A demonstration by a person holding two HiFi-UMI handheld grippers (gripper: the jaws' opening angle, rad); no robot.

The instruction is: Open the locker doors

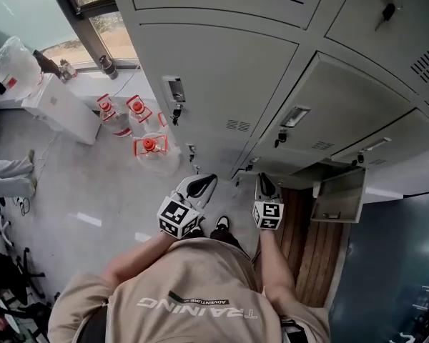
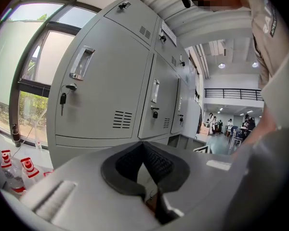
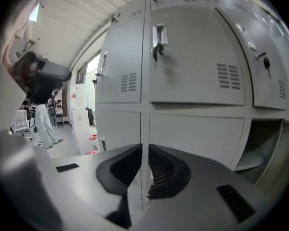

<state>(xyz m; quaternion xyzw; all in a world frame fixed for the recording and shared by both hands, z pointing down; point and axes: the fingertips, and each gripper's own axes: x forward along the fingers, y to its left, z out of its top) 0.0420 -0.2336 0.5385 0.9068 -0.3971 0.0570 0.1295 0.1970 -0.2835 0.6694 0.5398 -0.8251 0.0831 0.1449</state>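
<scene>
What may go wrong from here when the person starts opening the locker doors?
1. The key hangs just below the handle; the left gripper, now shut, might catch it instead.
2. The open door juts out low near the right gripper; a bump seems possible.
3. The water bottles stand near the lockers; a foot might hit them.

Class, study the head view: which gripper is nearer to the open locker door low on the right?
Right. The right gripper sits just left of the open locker door; the left gripper is farther left, toward the red-capped bottles.
</scene>
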